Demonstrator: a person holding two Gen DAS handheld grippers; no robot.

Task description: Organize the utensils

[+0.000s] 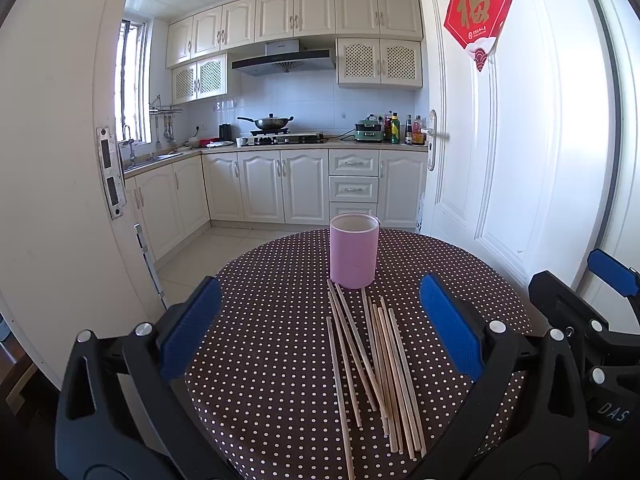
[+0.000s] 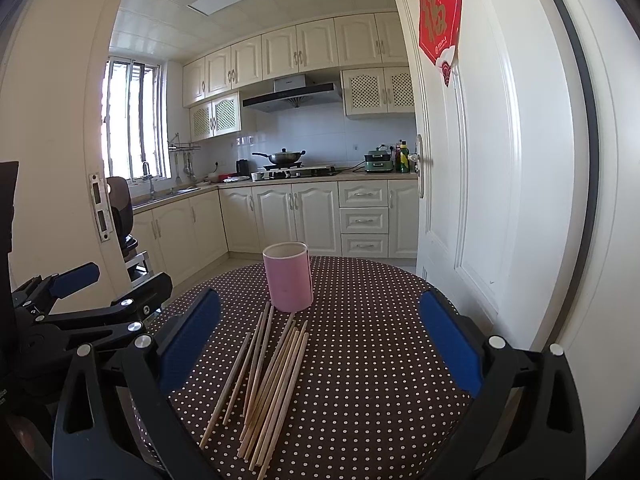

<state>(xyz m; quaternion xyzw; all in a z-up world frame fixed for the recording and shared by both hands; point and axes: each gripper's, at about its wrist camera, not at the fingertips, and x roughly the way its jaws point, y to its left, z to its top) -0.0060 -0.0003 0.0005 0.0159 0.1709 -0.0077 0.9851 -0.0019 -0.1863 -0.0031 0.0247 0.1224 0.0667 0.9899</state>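
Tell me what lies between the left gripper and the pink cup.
The loose wooden chopsticks lie on the dotted tablecloth between the open left gripper and the pink cup; nothing else. The left wrist view shows it.

Cream kitchen cabinets (image 1: 280, 184), barred window (image 2: 134, 120), open white door (image 1: 500, 140).

— Home kitchen, seen through an open door (image 1: 500, 184).
— Cream wall cabinets (image 1: 296, 12), a range hood (image 1: 284, 60), a wok (image 1: 272, 122) on the gas hob.
— Sink (image 2: 176, 192) under a barred window (image 2: 134, 120); ladles hanging beside.
— Sauce bottles (image 1: 400, 128) and a small green cooker (image 1: 368, 130) along the counter.
— Red paper charm (image 1: 478, 8) stuck to the door.
— Round table (image 2: 360, 340) in a dotted brown cloth, just outside the doorway. Lived-in, domestic.
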